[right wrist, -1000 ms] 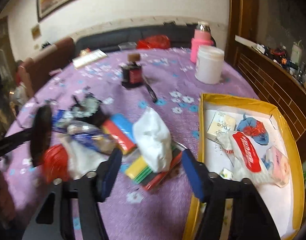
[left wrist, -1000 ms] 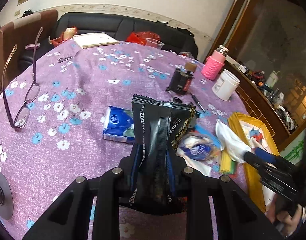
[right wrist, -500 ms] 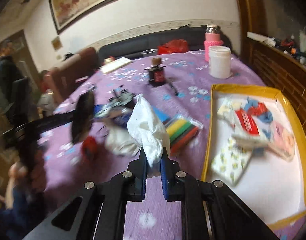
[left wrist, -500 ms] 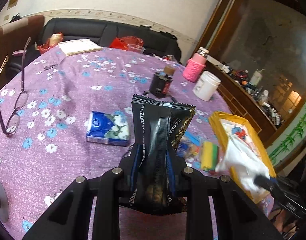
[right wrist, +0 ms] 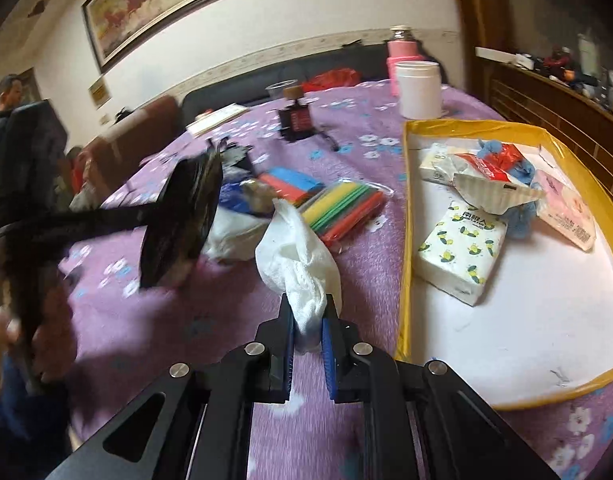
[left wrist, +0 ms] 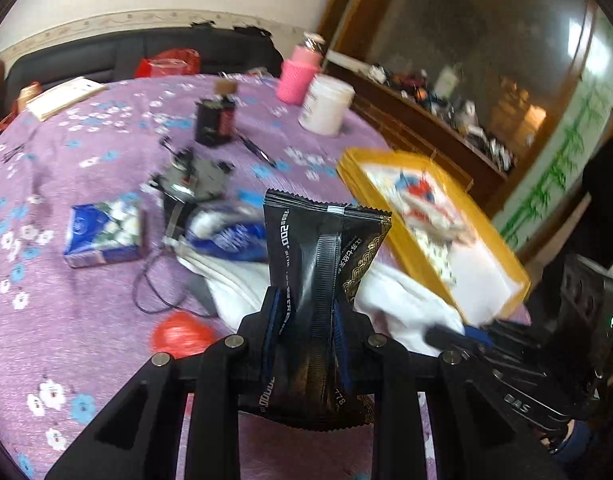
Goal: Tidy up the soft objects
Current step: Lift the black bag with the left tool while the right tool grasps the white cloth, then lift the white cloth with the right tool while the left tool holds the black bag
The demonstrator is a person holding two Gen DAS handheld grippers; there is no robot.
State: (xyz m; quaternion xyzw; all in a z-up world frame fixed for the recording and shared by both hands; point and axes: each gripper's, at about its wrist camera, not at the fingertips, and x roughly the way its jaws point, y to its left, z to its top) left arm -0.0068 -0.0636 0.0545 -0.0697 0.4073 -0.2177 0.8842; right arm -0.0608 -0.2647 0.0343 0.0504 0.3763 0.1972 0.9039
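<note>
Left of the left tongs (left wrist: 306,312) lies a blue rectangular tissue pack with white flowers (left wrist: 104,232) on the purple flowered tablecloth (left wrist: 86,168), with a small crumpled red plastic piece (left wrist: 180,334) nearer the tongs' left finger. The left tongs are clamped on a black crinkled foil packet with gold pattern (left wrist: 324,256), which stands upright between the fingers, lifted off the cloth. Just beyond the packet sits a heap of white cloth and blue-printed wrappers (left wrist: 234,244), and to the right of the tongs lies a yellow-rimmed shallow tray with a white floor (left wrist: 502,264). In the right wrist view, the same black packet (right wrist: 182,220) hangs well left of the right tongs (right wrist: 308,328), blurred. The right tongs are closed on a crumpled white paper tissue (right wrist: 298,256), pinched at its lower end and held above the cloth, just left of the tray's yellow rim (right wrist: 404,240). Beyond the tissue lies a clear bag of coloured strips (right wrist: 342,208). Right of the tongs, inside the tray, rest a white tissue pack printed with lemons (right wrist: 460,250), a pink packet (right wrist: 566,208) and blue-and-red soft items (right wrist: 506,164).
</note>
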